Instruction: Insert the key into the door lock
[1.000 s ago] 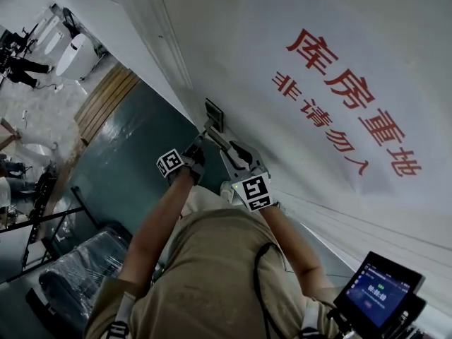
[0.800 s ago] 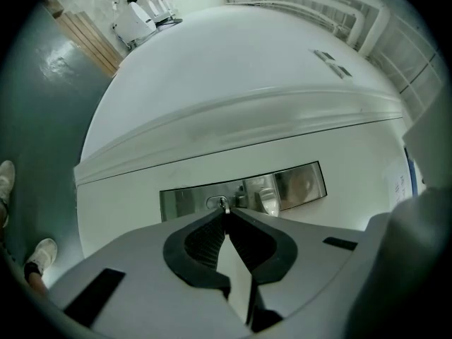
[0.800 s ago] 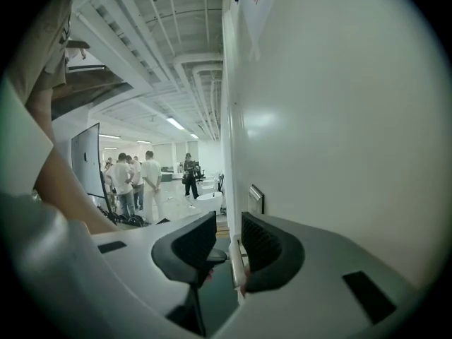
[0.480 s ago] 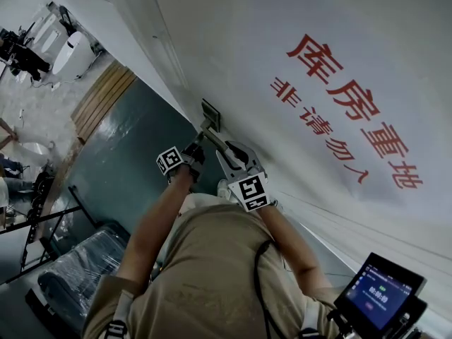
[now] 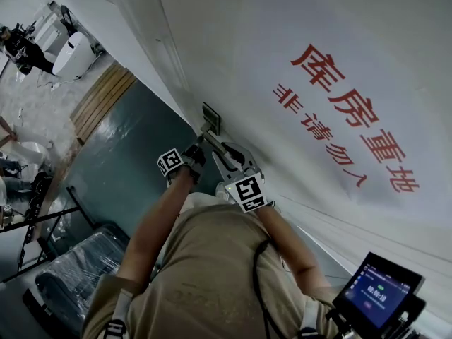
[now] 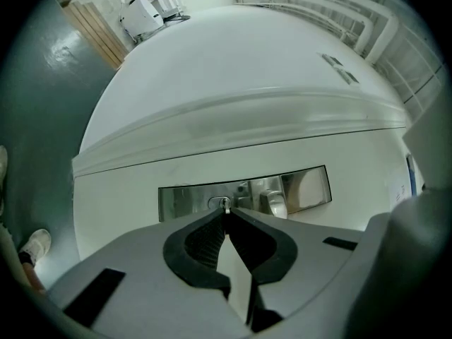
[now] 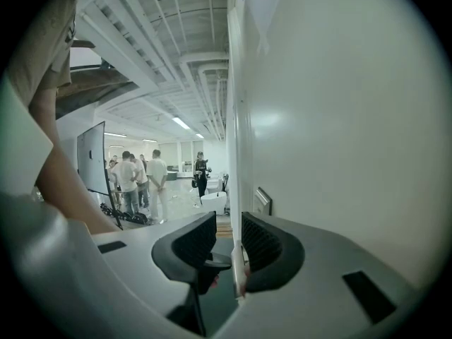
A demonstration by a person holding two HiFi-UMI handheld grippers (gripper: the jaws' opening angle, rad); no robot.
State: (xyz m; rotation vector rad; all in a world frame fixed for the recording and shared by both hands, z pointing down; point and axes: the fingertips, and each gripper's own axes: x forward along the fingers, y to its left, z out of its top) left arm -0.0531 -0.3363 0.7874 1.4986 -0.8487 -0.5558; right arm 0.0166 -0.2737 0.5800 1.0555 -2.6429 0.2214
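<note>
Left gripper [image 6: 224, 212] is clenched, jaws pressed together on a small metal key [image 6: 224, 205] whose end sticks out past the tips. Its own view shows the key tip right at the keyhole [image 6: 219, 203] in the steel lock plate [image 6: 183, 200]; how deep it sits can't be told. The stub of the door handle [image 6: 275, 203] is just right of the keyhole on the same plate. The head view doesn't show the key at all, only both grippers bunched close at the plate, with the handle running out toward the right gripper [image 7: 227, 224]. The right gripper's view shows its jaws apart, with a thin pale strip low in the gap against one pad; what it is isn't clear. Only this view shows a group of people [image 7: 141, 179] standing down the hall. Only the head view shows the red lettering [image 5: 353, 119] on the white door [image 5: 282, 34] and a lit tablet [image 5: 378, 292] at lower right.
</note>
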